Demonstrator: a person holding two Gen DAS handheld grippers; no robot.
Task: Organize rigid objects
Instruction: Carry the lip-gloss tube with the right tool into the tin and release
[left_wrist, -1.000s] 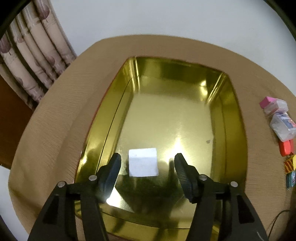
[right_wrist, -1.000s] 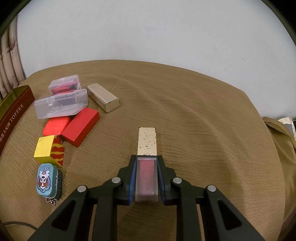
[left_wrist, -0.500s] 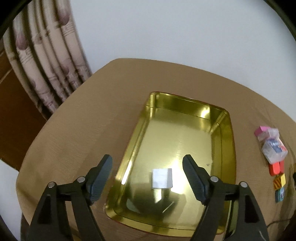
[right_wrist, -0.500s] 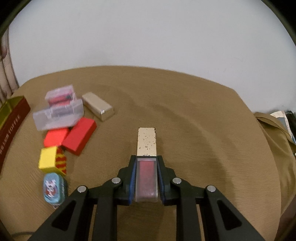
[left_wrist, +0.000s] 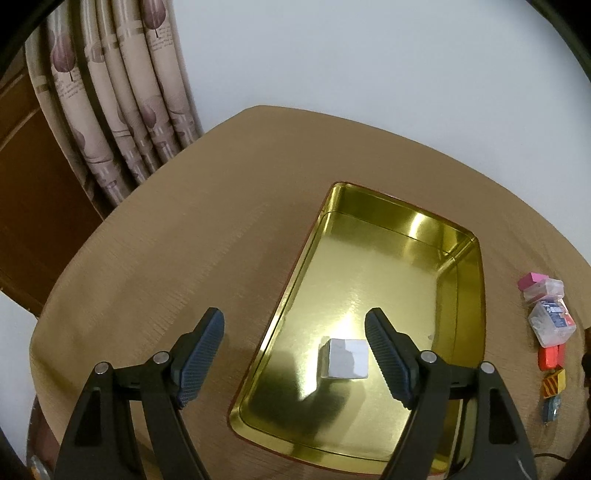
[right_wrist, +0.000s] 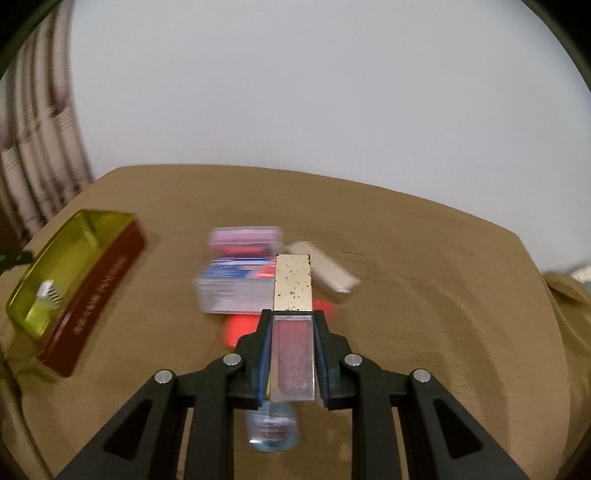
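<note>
- The worktop is draped in a tan ribbed cloth, with a patterned curtain hanging behind it toward ten o'clock.
- A gold tin tray with red outer walls sits on the cloth; in the right wrist view it lies out at nine o'clock.
- The left hand-held gripper hangs above the near edge of the tray. Its jaws have just been opening and now stand wide apart, released, gripping nothing.
- The right hand-held gripper is clenched on a slim lip gloss tube, clear with a pink fill and a speckled gold cap pointing toward twelve o'clock, lifted clear of the cloth.
- A cluster of small items lies at three o'clock of the tray: clear plastic boxes, a pink piece, a red block, a yellow-and-red block and a blue tin. In the right wrist view they are blurred beneath the tube.
- A small white box rests on the tray floor near its front end, just inside the left gripper's right finger.
</note>
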